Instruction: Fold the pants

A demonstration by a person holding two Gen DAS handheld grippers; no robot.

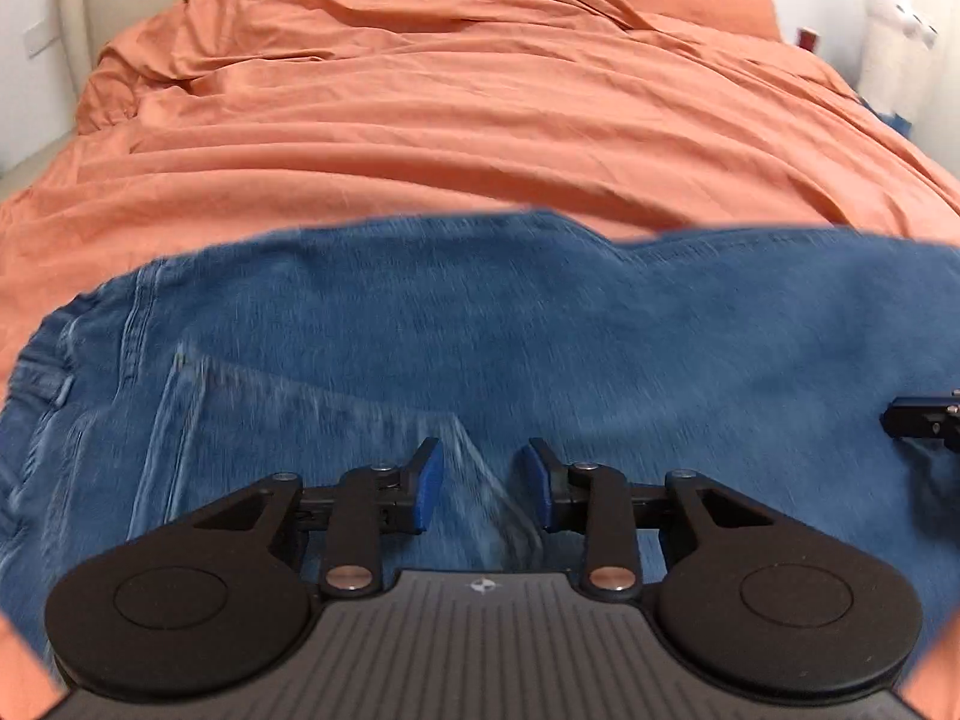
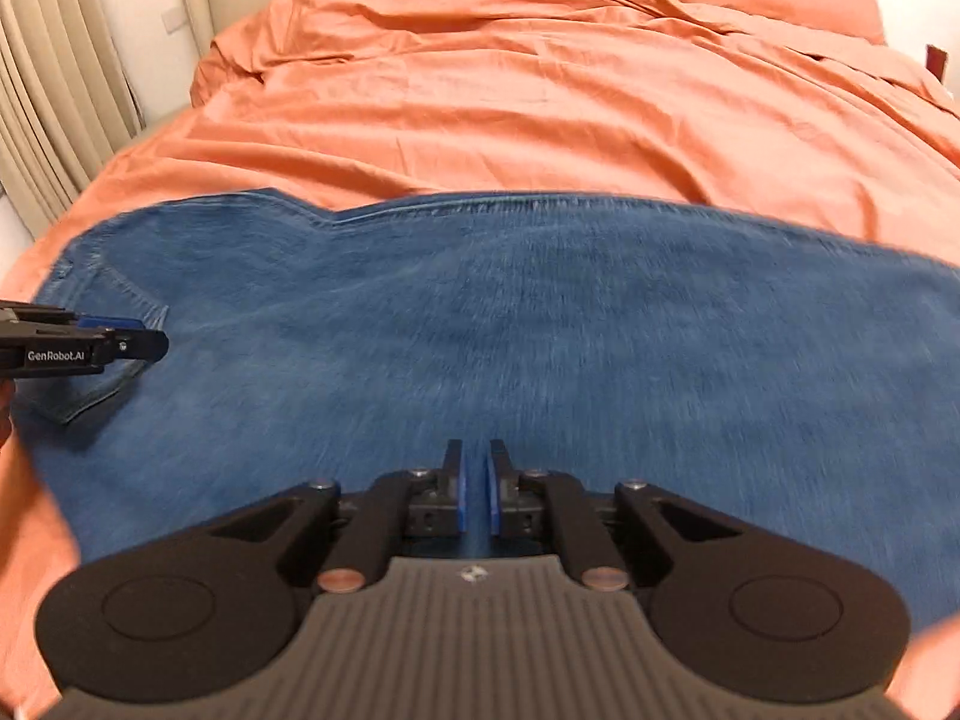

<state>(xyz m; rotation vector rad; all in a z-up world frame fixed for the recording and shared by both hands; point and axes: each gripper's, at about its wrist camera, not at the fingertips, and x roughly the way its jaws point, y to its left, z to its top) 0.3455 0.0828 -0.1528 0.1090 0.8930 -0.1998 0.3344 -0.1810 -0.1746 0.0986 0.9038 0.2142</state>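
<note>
"Where are the jeans (image 2: 510, 324)?"

"Flat across the bed (image 2: 540, 108), near its front edge."

"And the claws?"

"The left claw (image 1: 483, 489) is partly open over a crease. The right claw (image 2: 477, 495) is pinched shut, holding nothing I can see."

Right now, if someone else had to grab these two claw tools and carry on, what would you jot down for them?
Left gripper: jaws apart over the jeans, gripping nothing.
Right gripper: jaws nearly shut; whether denim is pinched between them can't be told.
The jeans lie spread across the orange bedcover, back pocket by the left gripper.
Done: apparently folded lengthwise, one leg over the other.
Left: fold them shorter.
</note>
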